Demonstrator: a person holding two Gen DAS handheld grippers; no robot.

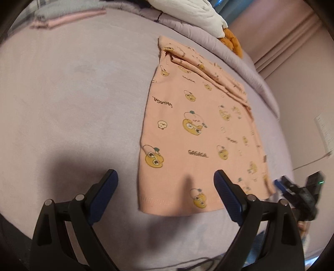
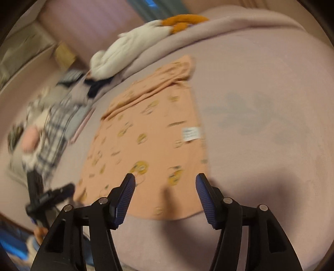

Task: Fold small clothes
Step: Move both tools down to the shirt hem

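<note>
A small peach shirt (image 1: pixel 196 133) with yellow cartoon prints lies flat on the lilac bed cover, its sides folded in and the sleeve bunched at the far end. It also shows in the right wrist view (image 2: pixel 154 141), blurred, with a white label near its right edge. My left gripper (image 1: pixel 166 181) is open and empty, above the shirt's near hem and left edge. My right gripper (image 2: pixel 165 184) is open and empty over the near hem. The right gripper shows in the left wrist view (image 1: pixel 300 187) past the shirt's right corner.
A white and orange plush toy (image 1: pixel 200 16) lies on a rolled lilac blanket (image 1: pixel 229 56) behind the shirt. Folded pink and grey clothes (image 1: pixel 62 18) sit at the far left. A heap of checked and other clothes (image 2: pixel 52 129) lies left in the right wrist view.
</note>
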